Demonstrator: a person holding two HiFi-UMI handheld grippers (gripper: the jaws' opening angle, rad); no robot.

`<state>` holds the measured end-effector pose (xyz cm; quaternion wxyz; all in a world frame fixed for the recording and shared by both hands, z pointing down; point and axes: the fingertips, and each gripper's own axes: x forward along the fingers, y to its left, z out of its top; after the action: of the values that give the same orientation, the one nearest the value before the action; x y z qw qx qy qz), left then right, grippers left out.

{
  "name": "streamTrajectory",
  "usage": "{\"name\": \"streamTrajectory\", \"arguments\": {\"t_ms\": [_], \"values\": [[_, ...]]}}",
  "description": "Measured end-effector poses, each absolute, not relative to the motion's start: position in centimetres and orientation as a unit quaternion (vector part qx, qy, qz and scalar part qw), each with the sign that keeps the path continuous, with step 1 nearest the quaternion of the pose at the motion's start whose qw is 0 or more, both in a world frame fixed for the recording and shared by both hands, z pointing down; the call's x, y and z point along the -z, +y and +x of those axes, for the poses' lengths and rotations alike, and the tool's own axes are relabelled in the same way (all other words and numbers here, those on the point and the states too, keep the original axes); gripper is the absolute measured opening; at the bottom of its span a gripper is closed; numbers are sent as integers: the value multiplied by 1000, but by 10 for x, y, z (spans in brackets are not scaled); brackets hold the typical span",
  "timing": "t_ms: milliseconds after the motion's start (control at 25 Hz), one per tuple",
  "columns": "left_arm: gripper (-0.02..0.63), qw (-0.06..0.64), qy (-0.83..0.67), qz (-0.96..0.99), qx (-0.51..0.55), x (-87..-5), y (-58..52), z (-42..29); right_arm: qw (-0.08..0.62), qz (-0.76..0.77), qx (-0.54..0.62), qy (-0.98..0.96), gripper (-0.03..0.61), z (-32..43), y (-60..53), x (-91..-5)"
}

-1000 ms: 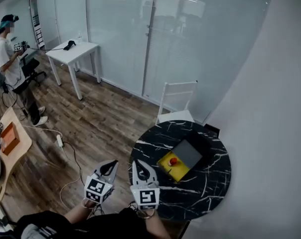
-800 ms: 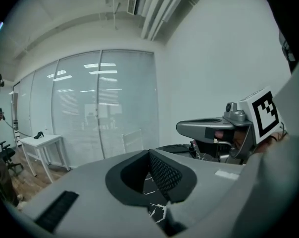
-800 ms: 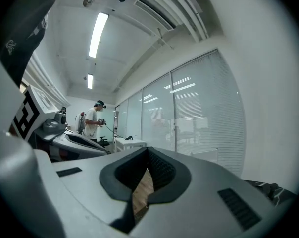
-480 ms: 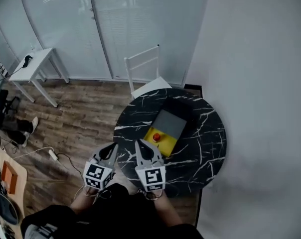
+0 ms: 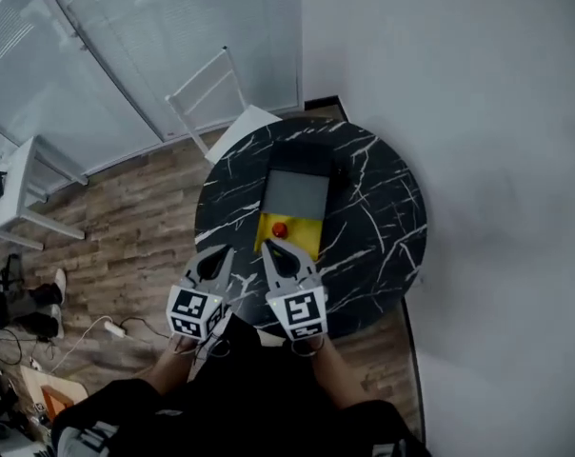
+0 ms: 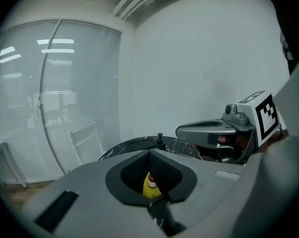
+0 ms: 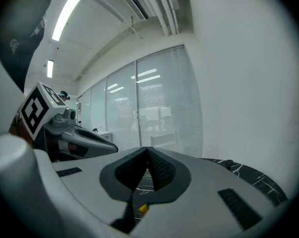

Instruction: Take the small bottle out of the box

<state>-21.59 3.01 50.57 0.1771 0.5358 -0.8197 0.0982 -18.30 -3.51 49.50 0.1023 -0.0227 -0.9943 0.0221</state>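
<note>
- My left gripper [image 5: 219, 258] has its jaws pressed together with nothing between them. It sits over the near edge of the bench [image 5: 383, 227], a round black top with white veins.
- My right gripper [image 5: 275, 251] also has its jaws together and empty, just beside the left.
- The box [image 5: 302, 243] lies near the middle of the bench: a yellow tray with a flat grey lid [image 5: 297, 196] lying open on its far side.
- The small bottle [image 5: 279, 229] is in the yellow tray, towards its left. From the head view only its round red top shows, bright against the yellow.
- In the left gripper view the bottle [image 6: 151, 180] shows through the gap behind my closed jaws: a red top with a pale ring, and yellow below. I cannot tell its body from the tray.
- In the head view my right jaws' tip overlaps the tray's near edge, close to the bottle. I cannot tell whether it touches.
</note>
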Motion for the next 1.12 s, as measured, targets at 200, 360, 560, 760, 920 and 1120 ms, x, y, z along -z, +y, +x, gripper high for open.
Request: {"name": "streamTrajectory", "arguments": {"t_ms": [200,360,560,760,920,1120], "values": [[-2,200,-764,602,-117,-521,1,-238,111,36,-36,-993,-3,-198,-53,-500],[-2,197,-726,646,-133,-526,-26,-252,119,97,-43,-987,-3,-200,-75,-505],[-2,203,-669,696,-161,-538,-49,-261,128,166,-58,-976,-3,-192,-89,-510],[-2,204,-621,736,-177,-551,-70,-263,140,221,-78,-962,-3,-186,-94,-525],[-2,207,-584,759,-200,-567,-76,-259,144,260,-96,-950,-3,-179,-93,-536],[-2,211,-539,782,-233,-592,-78,-248,154,298,-109,-936,-3,-166,-88,-551]]}}
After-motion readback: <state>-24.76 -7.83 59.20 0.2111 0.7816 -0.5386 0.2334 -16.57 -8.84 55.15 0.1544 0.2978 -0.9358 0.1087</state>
